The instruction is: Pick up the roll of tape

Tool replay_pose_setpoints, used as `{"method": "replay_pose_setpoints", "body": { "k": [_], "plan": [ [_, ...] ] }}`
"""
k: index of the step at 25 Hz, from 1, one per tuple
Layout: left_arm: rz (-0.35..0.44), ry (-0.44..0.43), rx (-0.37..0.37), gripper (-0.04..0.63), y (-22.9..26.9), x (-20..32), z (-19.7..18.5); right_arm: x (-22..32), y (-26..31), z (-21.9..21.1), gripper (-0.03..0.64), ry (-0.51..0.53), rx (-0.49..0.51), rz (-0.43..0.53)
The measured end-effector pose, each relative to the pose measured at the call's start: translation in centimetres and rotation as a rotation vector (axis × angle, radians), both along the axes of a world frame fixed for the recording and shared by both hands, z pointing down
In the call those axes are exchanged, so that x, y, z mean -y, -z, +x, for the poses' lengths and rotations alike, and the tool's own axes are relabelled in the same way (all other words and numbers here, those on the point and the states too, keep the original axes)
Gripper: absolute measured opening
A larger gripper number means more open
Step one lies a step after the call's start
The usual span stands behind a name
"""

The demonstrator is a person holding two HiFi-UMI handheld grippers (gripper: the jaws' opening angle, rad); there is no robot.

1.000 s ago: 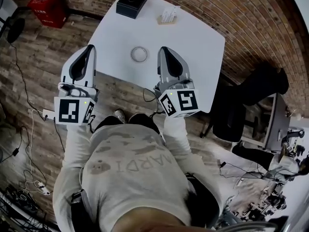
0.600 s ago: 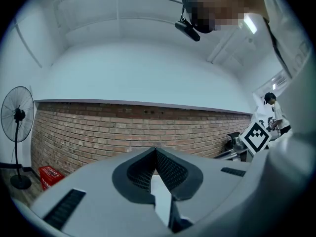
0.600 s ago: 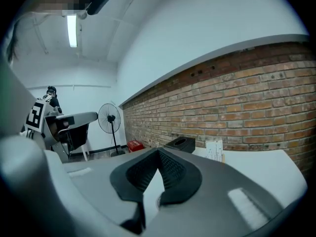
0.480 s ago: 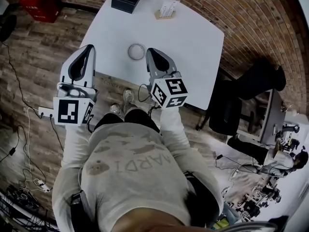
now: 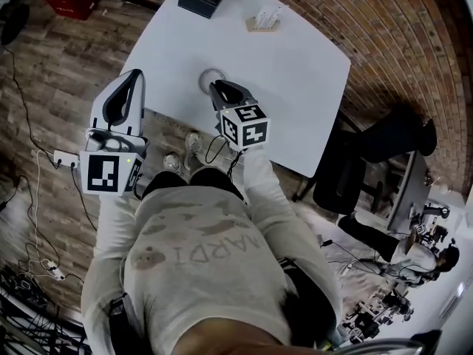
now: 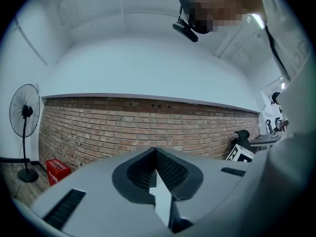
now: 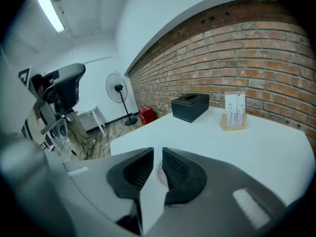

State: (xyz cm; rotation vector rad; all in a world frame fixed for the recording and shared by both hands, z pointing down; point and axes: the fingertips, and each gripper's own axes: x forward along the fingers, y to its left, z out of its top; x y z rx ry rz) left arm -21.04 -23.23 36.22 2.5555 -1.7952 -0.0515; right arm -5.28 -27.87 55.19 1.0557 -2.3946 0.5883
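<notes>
Now approaching: right gripper [image 5: 216, 88] jaws were opening, nothing btwn them yet; roll of tape [image 5: 204, 75] lay on table [image 5: 295, 58] just past its fingertips. Left gripper [image 5: 136, 74] closed, empty. Next: widen, straddle the rim.

The operator is wearing a pale long-sleeved top [image 5: 199, 254] printed with grey lettering, while the grey-shelled left claw [image 5: 135, 74] and right claw [image 5: 216, 86] are each displaying a black-and-white marker cube [image 5: 104, 173].
</notes>
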Motion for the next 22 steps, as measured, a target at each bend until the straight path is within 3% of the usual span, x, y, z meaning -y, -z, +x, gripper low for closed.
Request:
{"method": "replay_pose_setpoints", "body": {
  "k": [10,22],
  "plan": [
    [-0.031,0.102,-0.003,0.006,-1.1,0.2,-2.2,0.1,-6.2,-2.2,0.12,0.163,-0.144,-0.132],
    [-0.076,0.196,-0.004,0.006,-2.7,-0.1,-4.0,0.5,-10.5,-3.1,0.143,0.287,-0.324,-0.169]
  ]
}}
